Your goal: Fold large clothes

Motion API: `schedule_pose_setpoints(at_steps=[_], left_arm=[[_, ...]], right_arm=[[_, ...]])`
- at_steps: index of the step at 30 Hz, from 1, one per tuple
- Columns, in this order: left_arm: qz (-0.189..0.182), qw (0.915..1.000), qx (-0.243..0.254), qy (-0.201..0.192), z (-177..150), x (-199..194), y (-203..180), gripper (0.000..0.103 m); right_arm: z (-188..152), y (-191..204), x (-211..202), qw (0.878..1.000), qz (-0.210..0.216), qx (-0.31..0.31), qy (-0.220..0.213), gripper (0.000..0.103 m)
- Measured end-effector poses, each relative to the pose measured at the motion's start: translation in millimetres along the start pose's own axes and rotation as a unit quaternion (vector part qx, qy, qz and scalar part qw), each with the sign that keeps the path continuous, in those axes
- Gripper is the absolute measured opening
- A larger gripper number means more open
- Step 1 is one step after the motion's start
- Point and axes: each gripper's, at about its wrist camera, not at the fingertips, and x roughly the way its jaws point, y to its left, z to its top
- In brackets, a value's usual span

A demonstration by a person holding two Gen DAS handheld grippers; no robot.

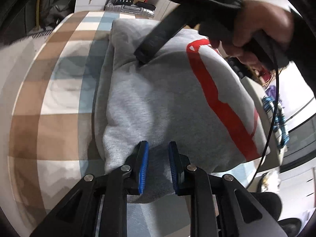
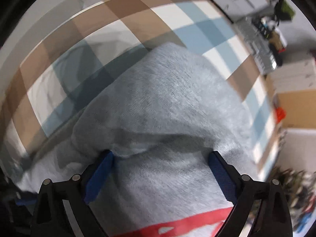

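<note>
Two grippers are on the one garment, a thick grey fleece sweatshirt with a red printed band, already folded into a plump block on the brown, white and blue checked bed cover. My left gripper has its blue-padded fingers nearly together, and a tuck of the near hem runs between them; I judge it pinched, held so the block cannot slide while the other hand works. My right gripper stands with its jaws wide, tips pressing down on the cloth, a soft ridge bunched just ahead of them and the red band behind, toward the wrist. In the left view its black finger dents the far corner. I read this as flattening or tucking a fold, not gripping. The bulk will likely spring back once released.
</note>
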Motion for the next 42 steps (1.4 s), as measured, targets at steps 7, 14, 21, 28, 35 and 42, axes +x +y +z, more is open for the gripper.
schedule_pose_setpoints(at_steps=[7, 14, 21, 28, 35, 42], left_arm=[[0.027, 0.9994, 0.023, -0.004, 3.7, 3.2, -10.0, 0.016], [0.023, 0.9993, 0.029, -0.009, 1.9, -4.1, -1.6, 0.016], [0.020, 0.9996, -0.005, -0.020, 3.1, -9.6, -1.2, 0.023], [0.012, 0.9958, -0.008, -0.091, 0.4, -37.1, -6.0, 0.076], [0.019, 0.9973, -0.030, -0.064, 4.4, -26.2, 11.2, 0.076], [0.013, 0.9963, -0.063, -0.057, 4.9, -35.9, 20.4, 0.076]], right_arm=[[5.4, -16.4, 9.0, 0.999, 0.032, 0.035, 0.006, 0.103], [-54.9, -54.3, -68.7, 0.982, 0.109, 0.112, -0.102, 0.103], [-147.1, -33.4, -123.6, 0.940, 0.260, 0.147, -0.163, 0.103], [-168.7, -7.5, -65.4, 0.906, 0.365, 0.196, -0.085, 0.103], [-168.3, -10.7, -28.8, 0.859, 0.442, 0.239, -0.095, 0.103], [-163.9, 1.8, -34.3, 0.889, 0.382, 0.235, -0.091, 0.103]])
